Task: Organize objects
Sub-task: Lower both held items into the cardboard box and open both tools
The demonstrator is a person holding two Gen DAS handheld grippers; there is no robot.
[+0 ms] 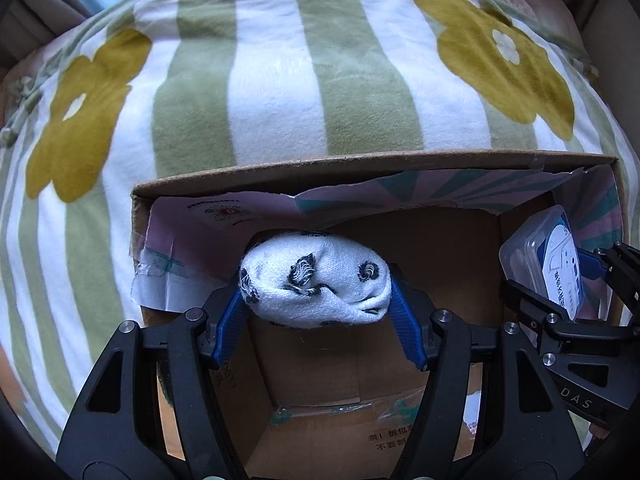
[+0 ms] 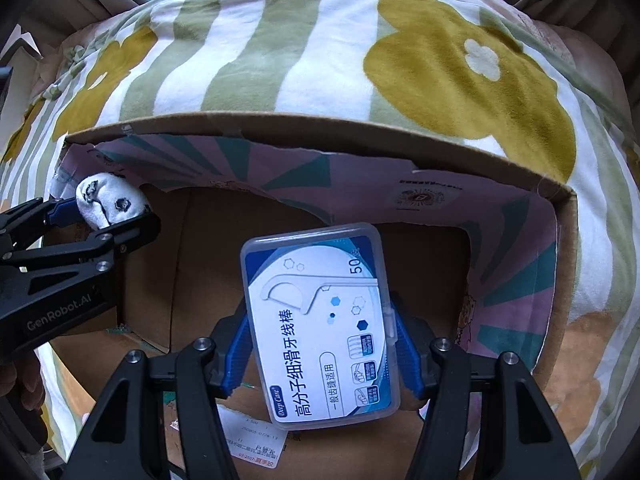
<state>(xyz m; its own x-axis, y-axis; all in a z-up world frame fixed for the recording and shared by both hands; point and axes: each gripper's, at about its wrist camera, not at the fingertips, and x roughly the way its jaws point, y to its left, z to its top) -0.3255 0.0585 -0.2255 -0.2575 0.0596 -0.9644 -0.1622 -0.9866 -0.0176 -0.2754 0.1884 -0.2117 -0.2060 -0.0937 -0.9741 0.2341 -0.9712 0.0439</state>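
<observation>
Left gripper (image 1: 320, 300) over open brown cardboard box (image 1: 360, 166), clamped on rolled white black-patterned sock (image 1: 316, 284), right gripper (image 2: 320, 344) alongside, gripping clear plastic floss-pick case (image 2: 320, 320)

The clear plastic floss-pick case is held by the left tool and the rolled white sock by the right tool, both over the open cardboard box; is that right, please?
Not quite: the tools are swapped. The right wrist view shows the right tool gripping the clear plastic floss-pick case; the left tool grips the rolled white sock. Both are over the open cardboard box.

Floss-pick box (image 2: 318, 328) reads "Deep Care", "50".
</observation>
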